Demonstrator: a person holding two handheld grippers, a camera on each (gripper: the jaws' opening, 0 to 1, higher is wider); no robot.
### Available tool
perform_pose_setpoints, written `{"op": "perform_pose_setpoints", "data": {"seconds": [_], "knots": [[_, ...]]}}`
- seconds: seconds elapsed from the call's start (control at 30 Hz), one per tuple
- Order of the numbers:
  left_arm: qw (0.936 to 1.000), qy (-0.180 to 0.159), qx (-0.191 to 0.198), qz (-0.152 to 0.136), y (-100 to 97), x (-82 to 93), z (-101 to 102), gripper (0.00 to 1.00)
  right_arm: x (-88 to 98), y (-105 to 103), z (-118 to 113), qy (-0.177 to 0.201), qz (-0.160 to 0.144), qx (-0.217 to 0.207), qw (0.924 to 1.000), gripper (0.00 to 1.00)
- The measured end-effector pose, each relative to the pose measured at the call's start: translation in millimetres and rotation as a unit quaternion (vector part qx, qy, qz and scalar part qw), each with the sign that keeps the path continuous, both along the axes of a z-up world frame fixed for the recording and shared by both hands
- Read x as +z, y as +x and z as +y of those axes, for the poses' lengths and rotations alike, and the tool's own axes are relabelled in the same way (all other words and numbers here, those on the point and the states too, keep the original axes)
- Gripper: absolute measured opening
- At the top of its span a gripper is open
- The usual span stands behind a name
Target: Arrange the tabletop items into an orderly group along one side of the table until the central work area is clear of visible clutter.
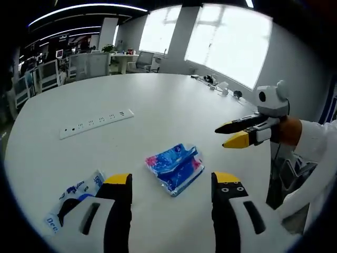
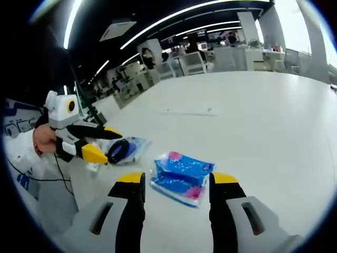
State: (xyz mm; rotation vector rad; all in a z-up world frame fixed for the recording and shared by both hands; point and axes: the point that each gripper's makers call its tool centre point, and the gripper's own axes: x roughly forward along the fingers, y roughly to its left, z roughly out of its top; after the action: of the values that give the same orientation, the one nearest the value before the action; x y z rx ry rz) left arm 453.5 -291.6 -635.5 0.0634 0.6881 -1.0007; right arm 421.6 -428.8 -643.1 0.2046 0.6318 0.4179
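Left gripper view showed our left gripper (image 1: 171, 187) with jaws spread wide and holding nothing, the blue-and-pink packet (image 1: 175, 166) lying on the white table (image 1: 174, 105) just ahead between the tips. A blue-and-white pouch (image 1: 73, 196) lay beside its left jaw, a power strip (image 1: 96, 123) farther ahead. Our right gripper (image 2: 176, 184), likewise agape and empty, pointed at the same packet (image 2: 181, 176) from the opposite side.
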Motion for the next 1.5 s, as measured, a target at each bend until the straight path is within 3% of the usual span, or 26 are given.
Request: {"op": "perform_pose_setpoints", "data": {"seconds": [0.3,0.37,0.77,1.5], "knots": [[0.9999,-0.011,0.005,-0.011,-7.7,17.8,13.1,0.61,21.2,-3.1,12.5,0.005,-0.019,0.001,0.9998,0.48],[0.9995,-0.014,0.005,-0.027,-8.4,23.9,17.5,0.61,25.6,-3.6,15.8,0.009,-0.024,0.001,0.9997,0.48],[0.9992,-0.022,0.015,-0.03,-19.2,41.4,50.9,0.64,42.9,-12.1,46.3,0.007,-0.041,0.006,0.9991,0.5],[0.9981,-0.028,0.026,-0.049,-23.8,61.6,134.5,0.67,65.4,-11.5,116.0,0.001,-0.063,0.023,0.9978,0.5]]}}
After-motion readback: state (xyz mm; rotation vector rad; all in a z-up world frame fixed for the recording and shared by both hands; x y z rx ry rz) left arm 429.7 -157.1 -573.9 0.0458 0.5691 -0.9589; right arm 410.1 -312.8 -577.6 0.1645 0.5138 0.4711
